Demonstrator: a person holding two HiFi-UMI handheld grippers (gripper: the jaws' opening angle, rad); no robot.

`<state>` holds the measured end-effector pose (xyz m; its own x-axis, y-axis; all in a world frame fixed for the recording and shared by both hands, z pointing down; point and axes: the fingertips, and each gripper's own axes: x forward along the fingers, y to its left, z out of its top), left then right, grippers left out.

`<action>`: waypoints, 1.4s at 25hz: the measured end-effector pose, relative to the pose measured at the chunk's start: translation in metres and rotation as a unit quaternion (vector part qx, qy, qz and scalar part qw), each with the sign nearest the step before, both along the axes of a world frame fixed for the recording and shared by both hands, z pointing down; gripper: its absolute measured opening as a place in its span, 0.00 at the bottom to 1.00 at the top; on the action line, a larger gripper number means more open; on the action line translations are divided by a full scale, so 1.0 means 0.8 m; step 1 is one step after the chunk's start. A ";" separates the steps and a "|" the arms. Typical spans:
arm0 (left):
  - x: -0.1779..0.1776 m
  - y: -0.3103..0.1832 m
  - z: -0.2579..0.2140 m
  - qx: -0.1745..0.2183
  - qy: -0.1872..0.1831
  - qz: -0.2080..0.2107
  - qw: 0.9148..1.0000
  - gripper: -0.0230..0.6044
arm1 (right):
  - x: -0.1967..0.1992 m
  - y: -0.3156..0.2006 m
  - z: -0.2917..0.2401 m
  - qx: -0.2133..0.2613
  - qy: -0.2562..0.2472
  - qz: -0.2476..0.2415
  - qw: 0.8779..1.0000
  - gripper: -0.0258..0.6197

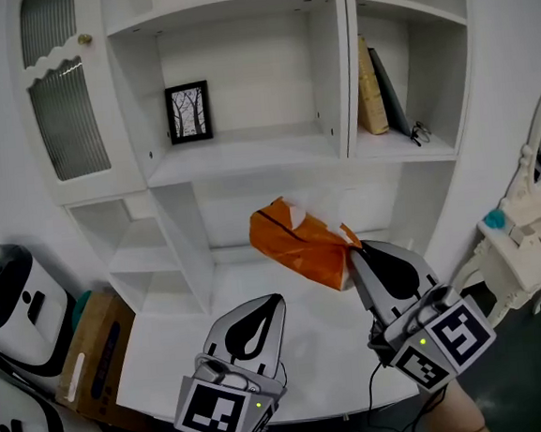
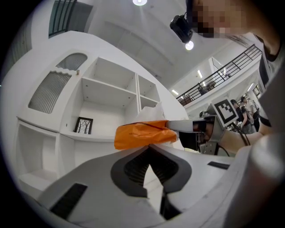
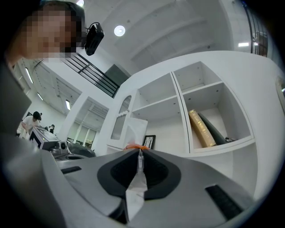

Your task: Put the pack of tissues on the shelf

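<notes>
Right now I am pinching the pack of tissues (image 1: 296,241) by its crinkled edge with my right gripper (image 1: 355,250); the jaws are standing narrow and pressing on a thin fold of the wrapper. The pack is hanging in the air above the smooth white desk (image 1: 292,350), in front of the white shelf unit (image 1: 246,156), level with the recess under the board that carries a picture (image 1: 189,112). Its wrapper is showing as glossy orange film, creased and puffy, with a dark line running across one face and white tissue poking out at the top; any print on it is too small for me to read. My left gripper (image 1: 272,300) is hovering low over the desk, its grey leaf-shaped jaws closed tip to tip on nothing. The picture, in a black frame, is showing bare trees and standing upright. In the next compartment a gold-spined book (image 1: 368,84) is leaning beside a dark one, its spine lettering too blurred to read.
</notes>
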<state>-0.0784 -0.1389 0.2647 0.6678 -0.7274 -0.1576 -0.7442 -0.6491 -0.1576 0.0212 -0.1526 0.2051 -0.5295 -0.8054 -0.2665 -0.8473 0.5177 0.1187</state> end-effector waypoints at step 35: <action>-0.010 -0.113 -0.029 0.025 0.019 -0.063 0.997 0.08 | 0.033 -0.144 -0.086 0.056 0.015 0.010 0.998 0.09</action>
